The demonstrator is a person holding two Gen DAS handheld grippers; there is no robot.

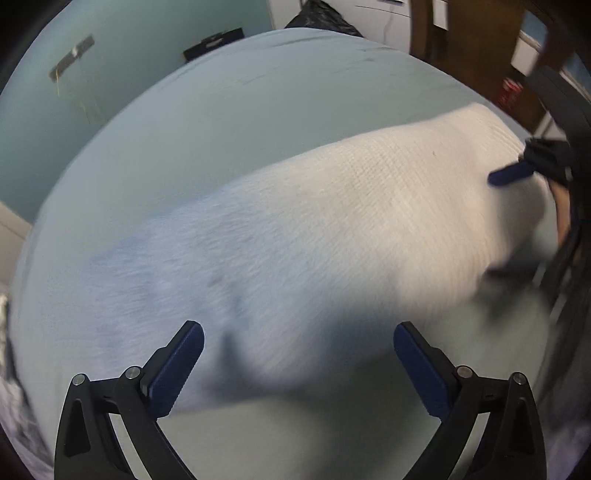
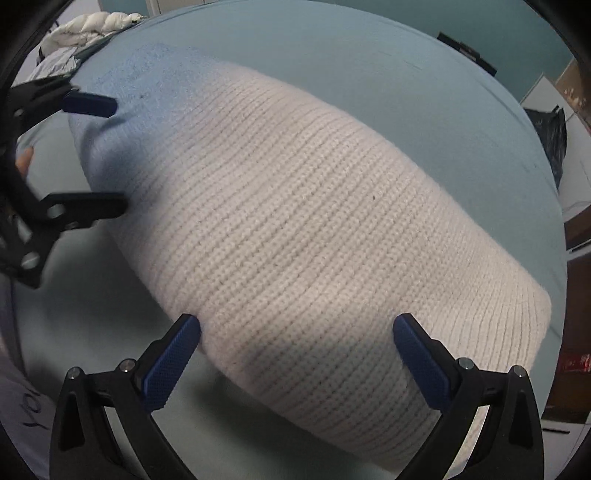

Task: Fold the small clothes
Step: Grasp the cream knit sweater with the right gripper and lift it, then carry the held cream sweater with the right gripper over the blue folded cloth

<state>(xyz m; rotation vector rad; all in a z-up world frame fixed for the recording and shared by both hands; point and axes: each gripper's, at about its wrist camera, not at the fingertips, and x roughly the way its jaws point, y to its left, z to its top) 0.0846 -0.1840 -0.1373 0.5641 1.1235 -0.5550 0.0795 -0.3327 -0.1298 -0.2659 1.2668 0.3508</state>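
Observation:
A knitted garment (image 2: 295,229), cream with a light blue end, lies flat on the pale blue table (image 2: 424,92). It also shows in the left wrist view (image 1: 314,236), blurred. My left gripper (image 1: 298,365) is open and empty, its jaws wide over the blue end. It shows at the left of the right wrist view (image 2: 116,153). My right gripper (image 2: 297,358) is open and empty, its jaws wide over the cream end. One of its blue fingers (image 1: 509,174) shows at the right of the left wrist view.
A white quilted garment (image 2: 92,27) lies at the table's far left edge. A black bag (image 2: 550,140) sits beyond the right edge. Dark wooden furniture (image 1: 472,48) stands past the far corner. A teal wall (image 1: 110,55) is behind.

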